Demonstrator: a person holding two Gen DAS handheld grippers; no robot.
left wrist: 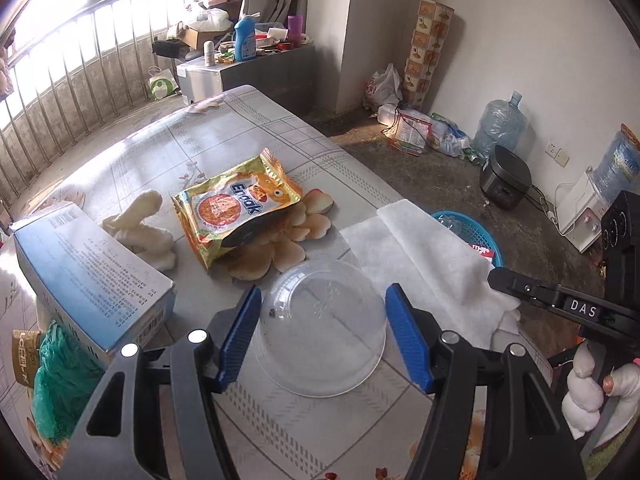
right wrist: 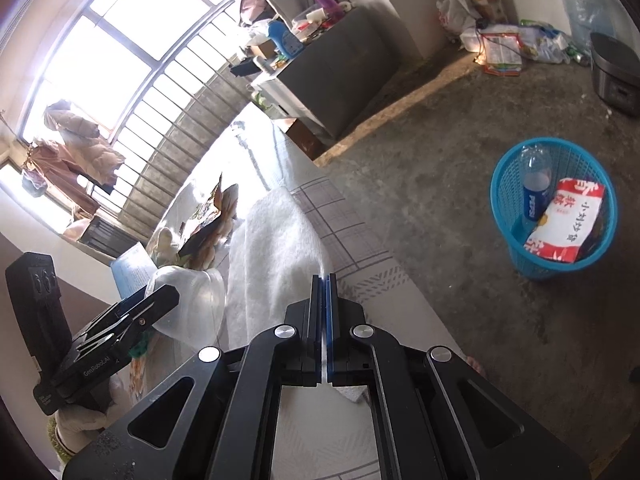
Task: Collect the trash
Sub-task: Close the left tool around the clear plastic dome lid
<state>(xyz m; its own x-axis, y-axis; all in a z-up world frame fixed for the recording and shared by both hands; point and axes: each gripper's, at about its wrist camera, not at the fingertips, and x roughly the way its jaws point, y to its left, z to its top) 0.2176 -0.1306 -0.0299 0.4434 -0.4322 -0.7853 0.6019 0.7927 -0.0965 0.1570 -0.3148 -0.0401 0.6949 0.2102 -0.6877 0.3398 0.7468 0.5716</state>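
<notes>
A clear plastic bowl [left wrist: 322,326] lies upside down on the table between the two blue pads of my left gripper [left wrist: 322,306], which is open around it; the pads stand at its sides with small gaps. Behind it lie a yellow Enaak snack bag [left wrist: 236,204], a crumpled white wrapper [left wrist: 140,226] and a white towel [left wrist: 424,252]. My right gripper [right wrist: 325,280] is shut and empty above the table's right edge; it also shows in the left wrist view [left wrist: 494,276]. A blue trash basket [right wrist: 554,208] stands on the floor and holds a Pepsi bottle [right wrist: 536,184] and a red-white bag [right wrist: 566,224].
A blue-white box [left wrist: 88,272] and a green bag [left wrist: 60,376] sit at the table's left. Beyond the table are a cluttered cabinet [left wrist: 260,68], water jugs [left wrist: 500,124], a black cooker [left wrist: 506,180] and floor litter by the wall.
</notes>
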